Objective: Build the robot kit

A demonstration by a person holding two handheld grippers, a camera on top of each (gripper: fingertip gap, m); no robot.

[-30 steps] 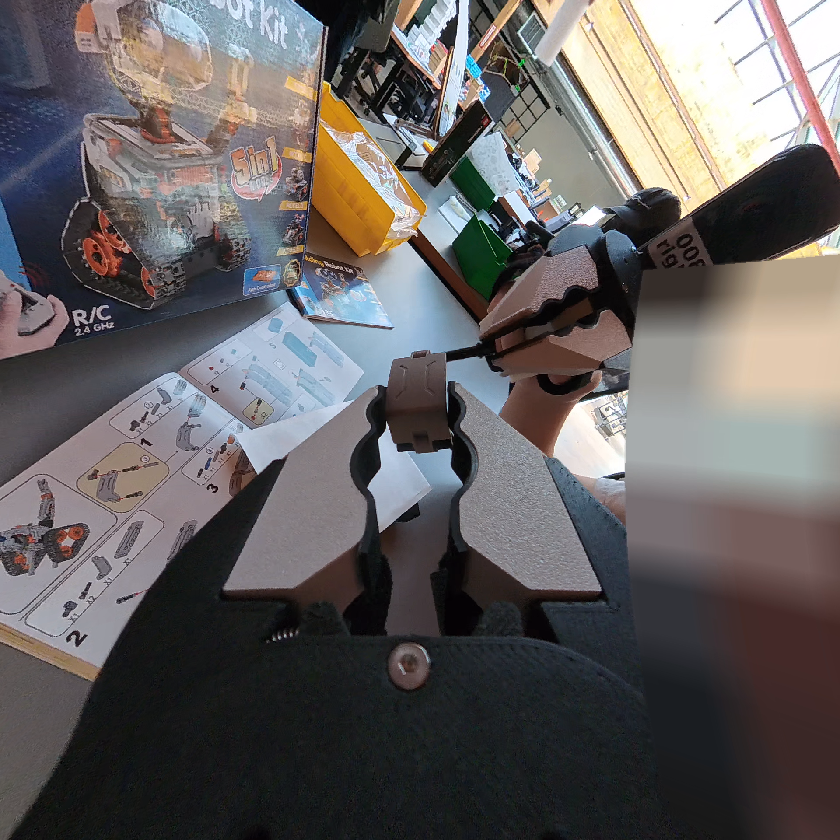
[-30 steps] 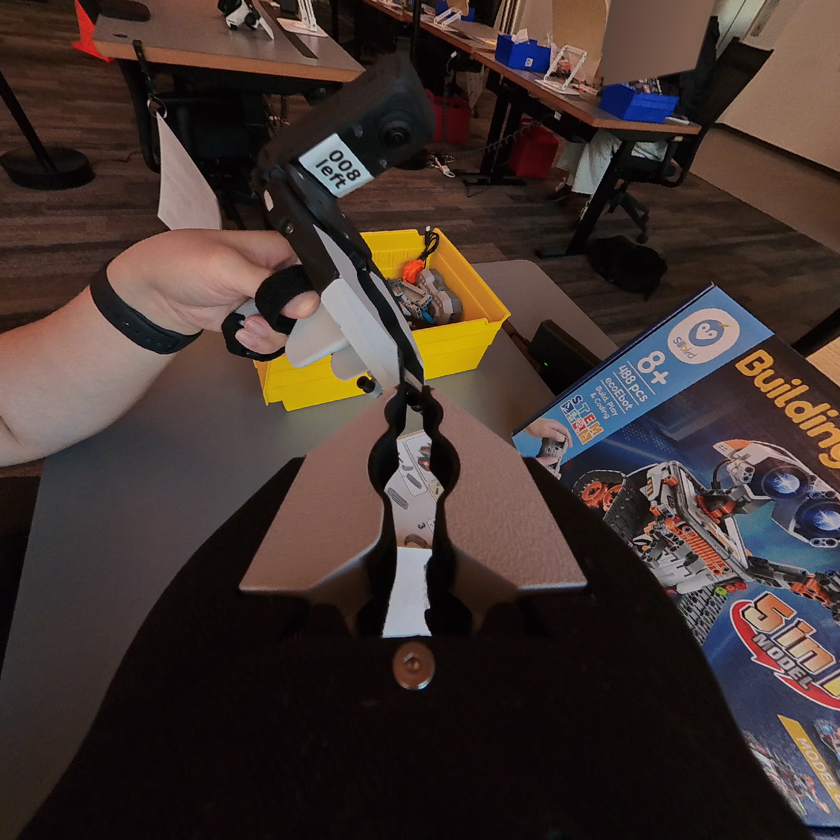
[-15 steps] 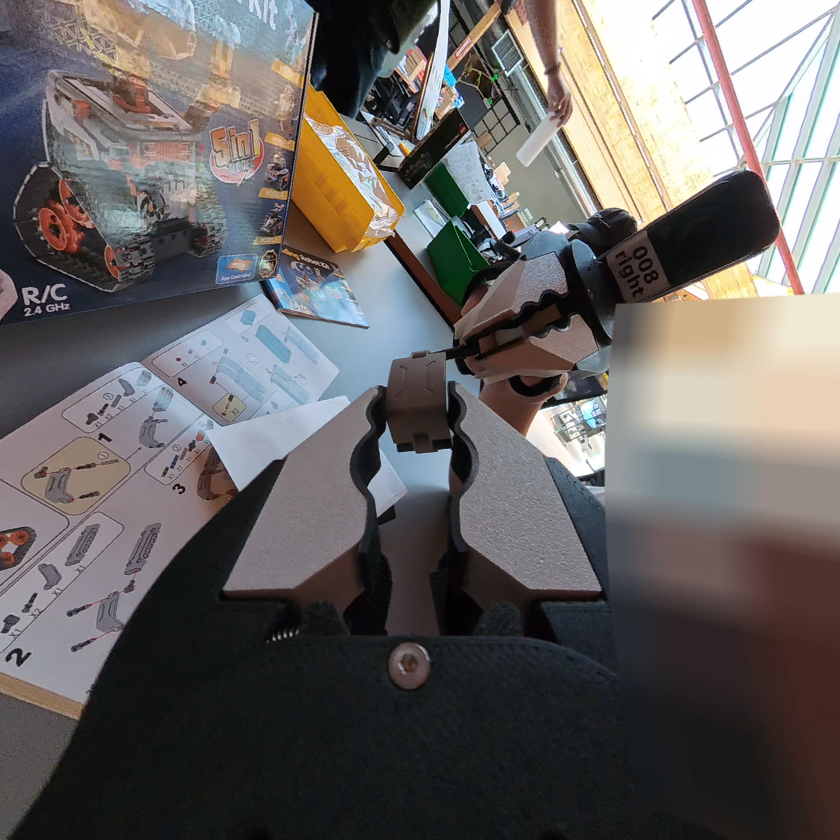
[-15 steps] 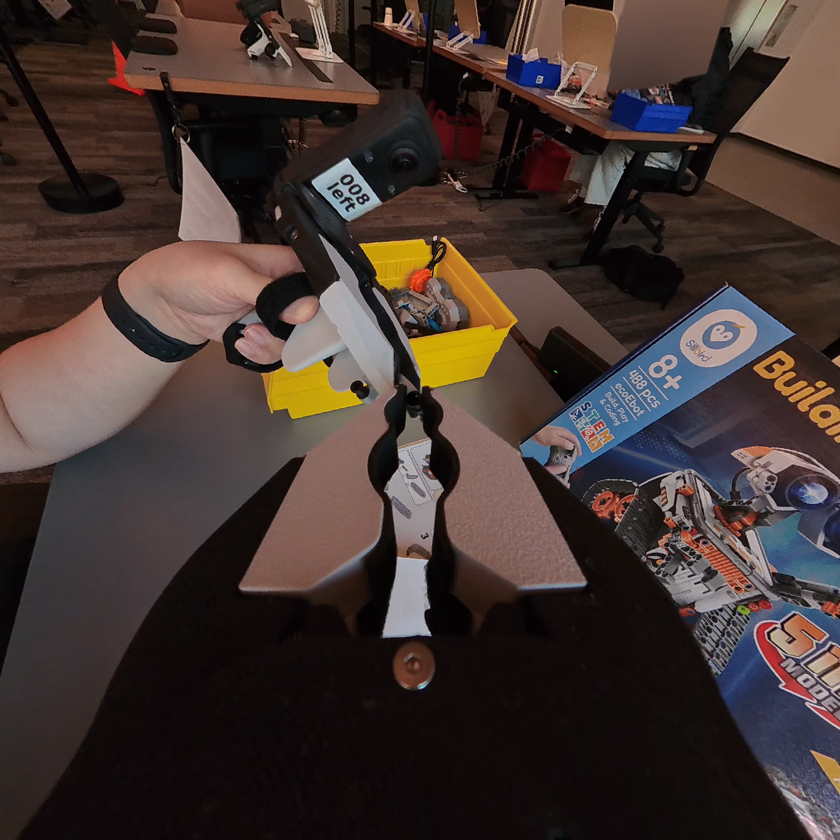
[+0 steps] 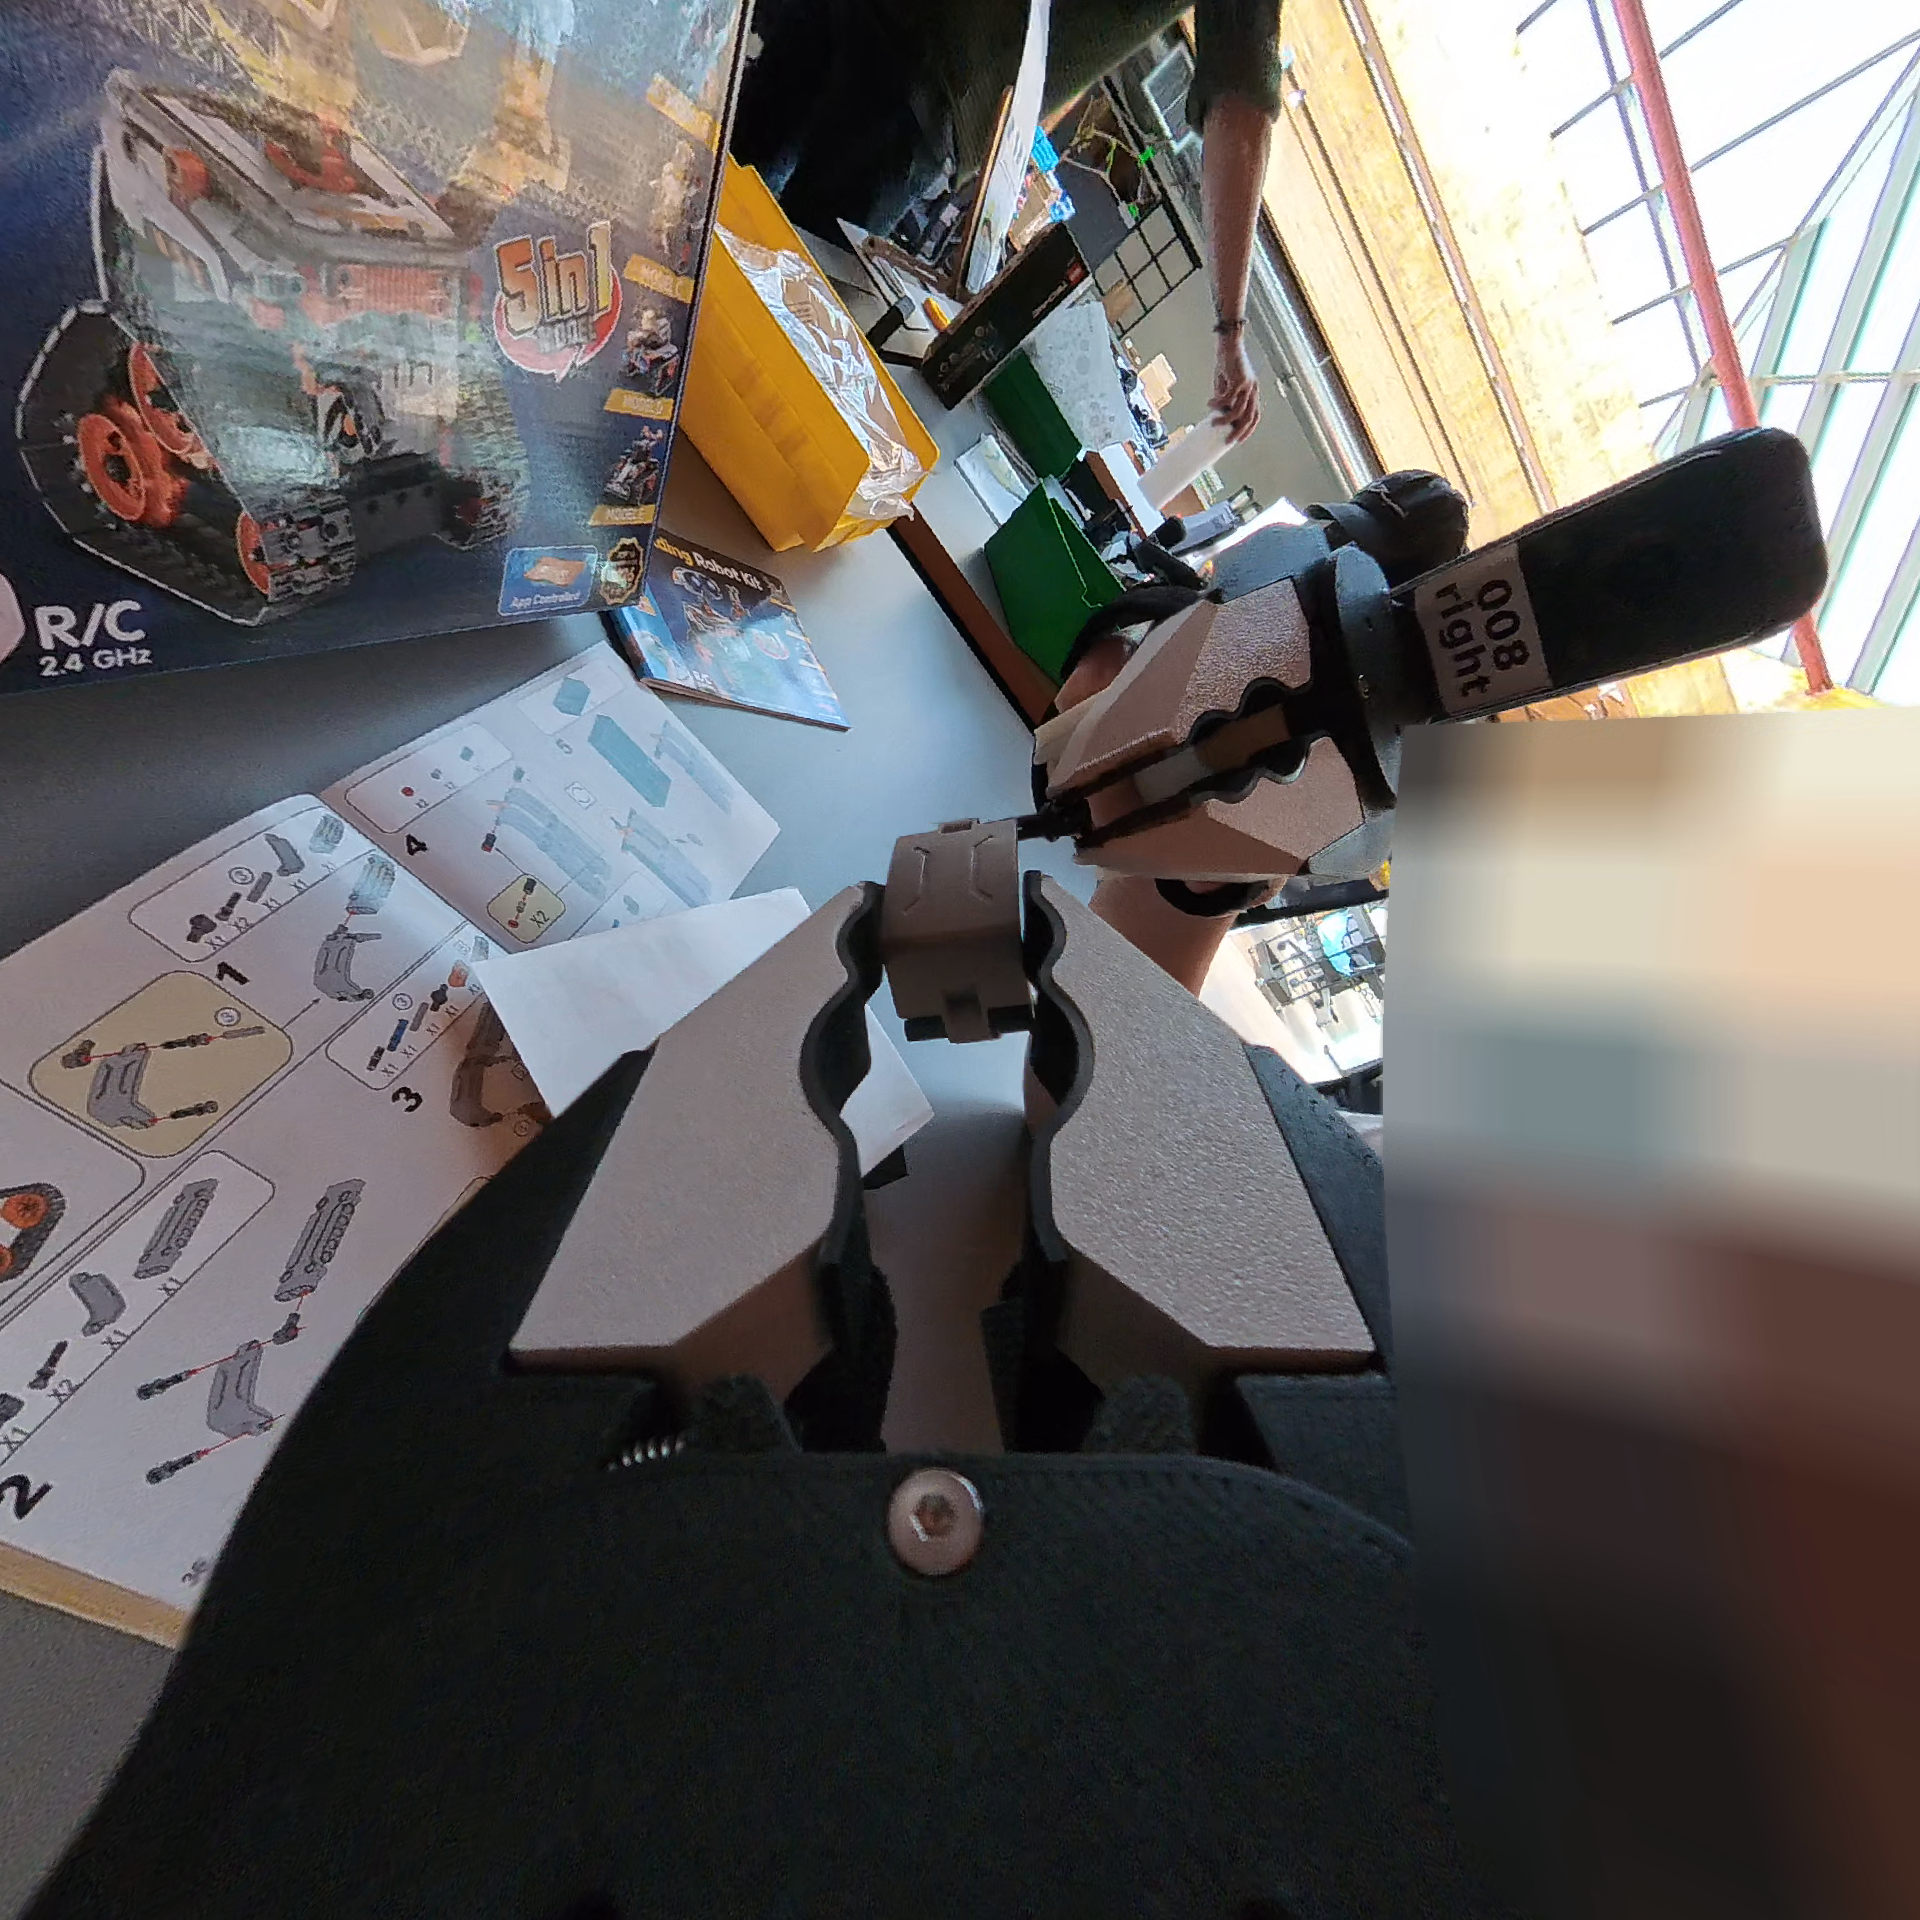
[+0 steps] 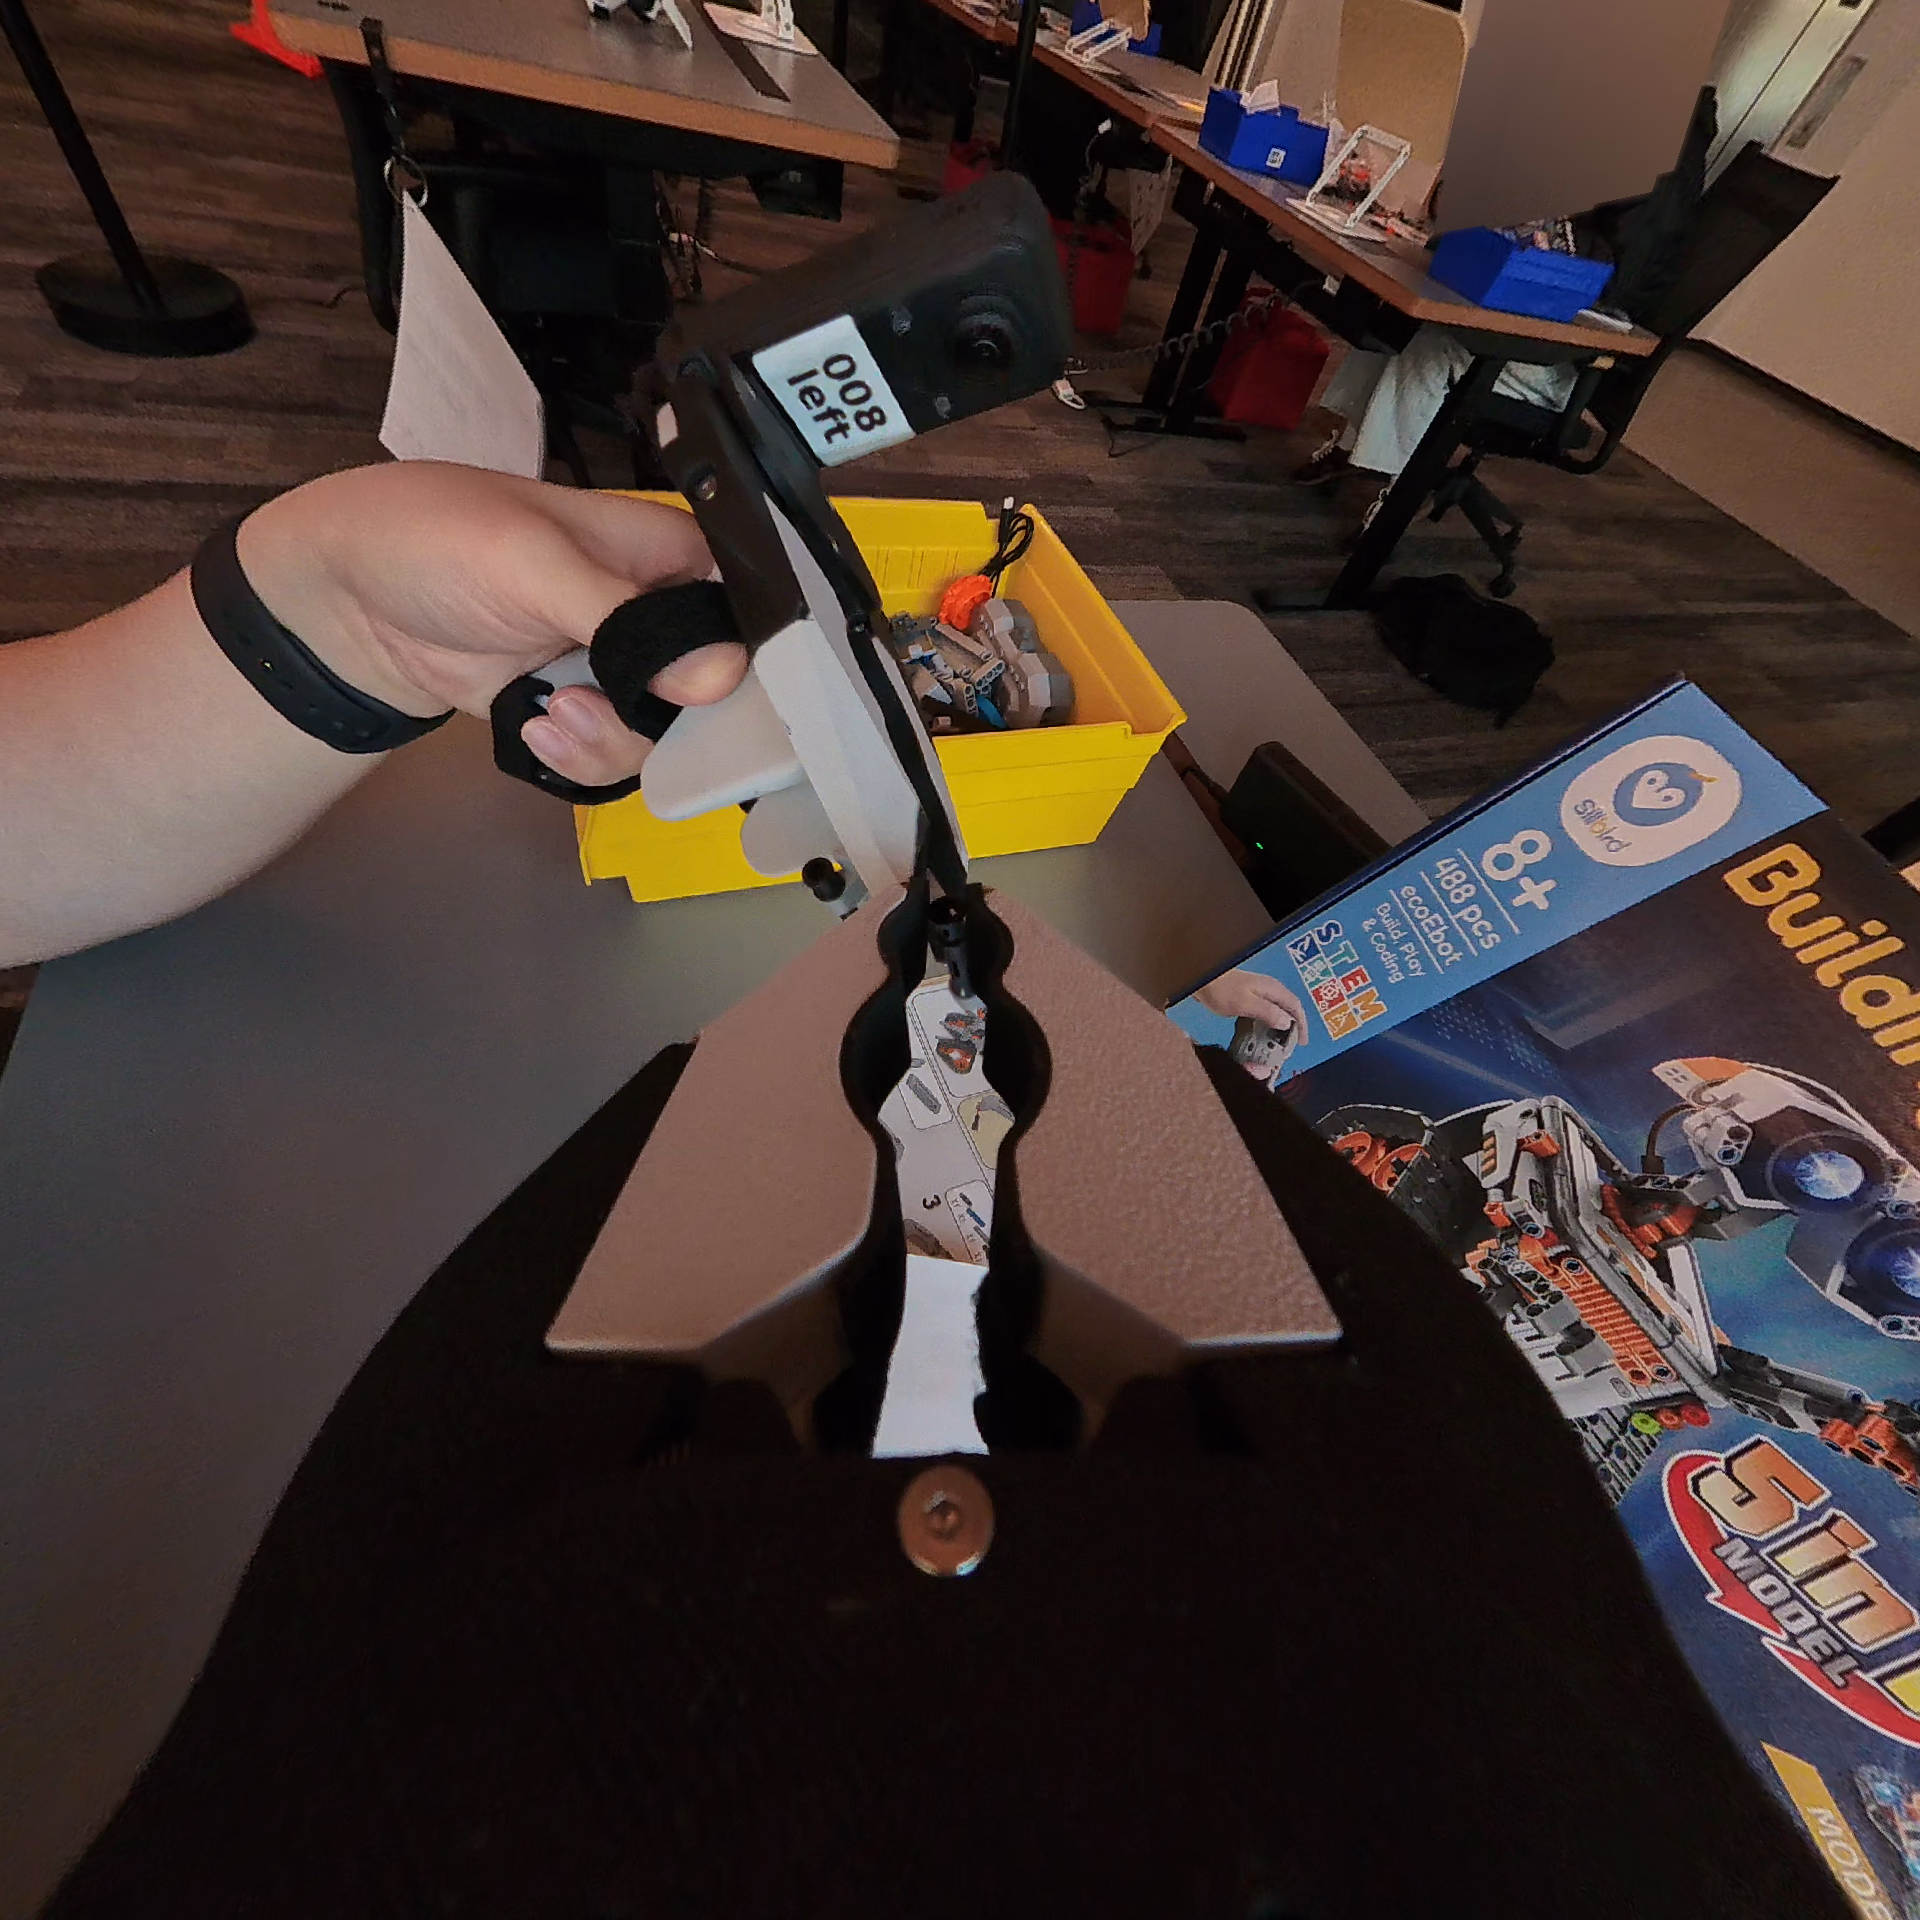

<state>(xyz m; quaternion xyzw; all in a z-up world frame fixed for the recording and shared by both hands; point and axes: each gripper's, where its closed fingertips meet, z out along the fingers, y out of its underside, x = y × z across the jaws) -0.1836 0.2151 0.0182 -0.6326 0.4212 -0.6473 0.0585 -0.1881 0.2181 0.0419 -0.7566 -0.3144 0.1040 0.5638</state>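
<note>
My left gripper (image 5: 951, 914) is shut on a grey plastic building piece (image 5: 954, 935) and holds it above the grey table (image 5: 894, 665). My right gripper (image 6: 948, 914) is shut on a small black pin (image 6: 951, 940). In the left wrist view the right gripper (image 5: 1049, 826) holds the pin's tip (image 5: 1034, 828) against the grey piece's right side. In the right wrist view the left gripper (image 6: 914, 862) sits just beyond my fingertips, held by a hand (image 6: 468, 603) with a black wristband. The grey piece is hidden there.
An open instruction sheet (image 5: 260, 1039) and a white paper (image 5: 644, 987) lie under the grippers. A large blue kit box (image 5: 312, 312) (image 6: 1558, 1143) stands beside them, with a small booklet (image 5: 727, 644). Yellow bins (image 5: 800, 395) (image 6: 1018, 748) hold parts and plastic. A person stands far back (image 5: 1226, 208). My left and right fingertips are right by each other.
Both grippers stay shut and joined at the piece and pin. The views have shifted slightly; the right gripper now sits a little lower and closer in the left wrist view.
</note>
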